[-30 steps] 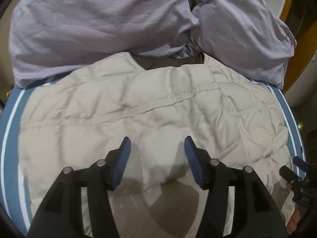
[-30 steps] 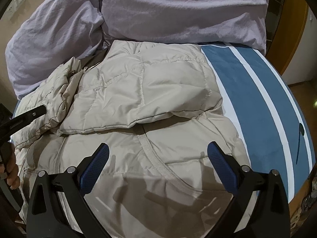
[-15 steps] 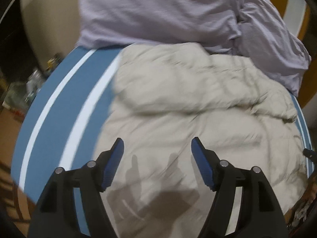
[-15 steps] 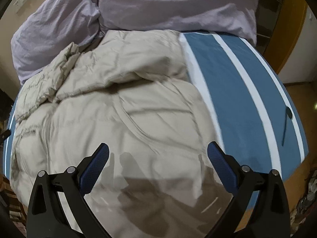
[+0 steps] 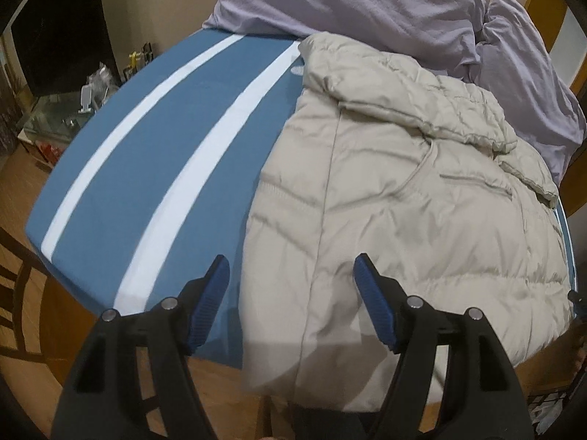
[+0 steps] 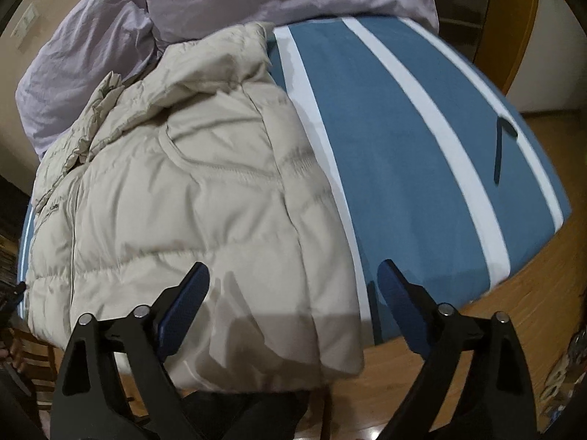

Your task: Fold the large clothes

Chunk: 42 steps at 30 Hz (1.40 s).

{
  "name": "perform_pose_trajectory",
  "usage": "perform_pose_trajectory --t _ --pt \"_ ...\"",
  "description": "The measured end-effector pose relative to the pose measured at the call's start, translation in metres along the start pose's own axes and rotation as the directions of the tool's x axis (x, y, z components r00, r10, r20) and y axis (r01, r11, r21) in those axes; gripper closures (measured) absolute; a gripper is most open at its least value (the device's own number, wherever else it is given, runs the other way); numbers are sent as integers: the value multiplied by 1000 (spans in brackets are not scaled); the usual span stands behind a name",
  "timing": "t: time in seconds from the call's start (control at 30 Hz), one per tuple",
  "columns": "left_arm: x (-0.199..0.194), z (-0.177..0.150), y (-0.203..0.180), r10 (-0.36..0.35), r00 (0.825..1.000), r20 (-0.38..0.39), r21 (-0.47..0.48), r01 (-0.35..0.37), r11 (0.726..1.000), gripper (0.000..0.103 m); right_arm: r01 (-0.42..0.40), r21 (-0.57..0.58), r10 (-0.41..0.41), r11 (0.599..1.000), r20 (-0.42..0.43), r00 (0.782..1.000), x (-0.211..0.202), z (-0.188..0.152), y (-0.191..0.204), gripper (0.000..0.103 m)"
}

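A beige quilted puffer jacket (image 5: 422, 201) lies spread on a blue bed cover with white stripes (image 5: 146, 154), its near hem hanging over the bed's front edge. It also shows in the right wrist view (image 6: 190, 198). My left gripper (image 5: 291, 286) is open and empty, hovering above the jacket's left edge near the hem. My right gripper (image 6: 293, 289) is open and empty, above the jacket's right edge near the hem, beside the bed cover (image 6: 422, 146).
Lavender pillows (image 5: 367, 0) lie at the head of the bed, touching the jacket's far end; they also show in the right wrist view (image 6: 183, 0). A dark thin object (image 6: 500, 146) lies on the cover at right. Wooden floor (image 5: 36, 311) and cluttered items (image 5: 91, 91) lie left.
Both grippers have pulled back toward the bed's front edge and apart, the left to the jacket's left side, the right to its right side. Both stayed open and empty.
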State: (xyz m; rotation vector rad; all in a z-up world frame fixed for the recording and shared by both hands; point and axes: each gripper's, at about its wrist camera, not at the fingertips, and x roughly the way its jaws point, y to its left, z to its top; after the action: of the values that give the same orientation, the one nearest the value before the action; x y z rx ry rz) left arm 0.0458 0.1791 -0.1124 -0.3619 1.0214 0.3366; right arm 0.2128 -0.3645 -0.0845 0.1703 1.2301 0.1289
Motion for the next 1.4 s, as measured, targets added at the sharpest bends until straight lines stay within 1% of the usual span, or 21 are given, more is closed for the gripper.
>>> perform_pose_trajectory --t 0.13,0.27,0.33,0.43,0.5,0.6,0.67,0.7,0.77,0.8,0.83,0.87,0.93,1.03,1.07,1.13,1.3,1.4 --pt "6 -11 2 -21 1000 -22 -17 21 1000 32 -30 29 31 999 -19 999 3 -6 -7 13" --pt "11 -17 5 -45 998 -38 -46 44 998 34 -72 51 74 996 -46 996 9 -11 -8 24" --pt "11 -20 6 -61 997 -42 -60 58 997 37 -91 56 93 994 -52 994 12 -13 -7 29" --pt "13 -23 8 -87 995 -47 -82 83 993 42 -92 44 94 995 -45 995 11 -14 -7 30" --pt "13 -24 8 -97 994 -45 -94 93 991 43 -97 44 99 994 -42 994 10 -13 -9 31" --pt "12 -27 8 -108 993 -40 -99 104 990 48 -117 49 119 992 -39 992 10 -13 -10 43" --pt "11 -29 8 -116 993 -37 -103 112 988 51 -139 58 141 989 -42 989 10 -13 -12 56" --pt "11 -29 8 -120 992 -36 -106 115 988 54 -140 59 142 988 -40 989 12 -12 -9 57" --pt "10 -30 8 -130 991 -34 -111 125 986 60 -155 61 158 986 -42 987 13 -12 -8 68" --pt "9 -31 7 -134 990 -32 -113 130 985 64 -155 59 157 986 -40 987 12 -12 -7 71" --pt "8 -31 7 -137 990 -29 -112 133 985 69 -155 55 157 986 -36 987 12 -13 -6 76" --pt "7 -32 6 -139 990 -27 -111 135 985 71 -155 52 157 987 -33 987 11 -13 -5 80" --pt "4 -32 4 -138 990 -18 -106 135 985 80 -155 45 156 987 -22 988 9 -12 -3 84" --pt "-3 -29 1 -127 992 -3 -95 126 987 86 -146 33 146 989 -5 989 4 -9 -1 86" --pt "-5 -28 -1 -121 993 1 -89 121 989 87 -143 28 143 989 3 990 1 -8 0 87" --pt "-12 -24 -5 -105 994 12 -71 106 992 89 -143 22 143 989 21 990 -3 -5 1 91" --pt "-30 -9 -15 -87 995 54 -35 89 995 91 -150 -13 151 989 78 986 -20 10 9 93" --pt "-43 7 -22 -86 992 92 -16 88 996 92 -150 -37 154 988 112 982 -30 20 17 93"
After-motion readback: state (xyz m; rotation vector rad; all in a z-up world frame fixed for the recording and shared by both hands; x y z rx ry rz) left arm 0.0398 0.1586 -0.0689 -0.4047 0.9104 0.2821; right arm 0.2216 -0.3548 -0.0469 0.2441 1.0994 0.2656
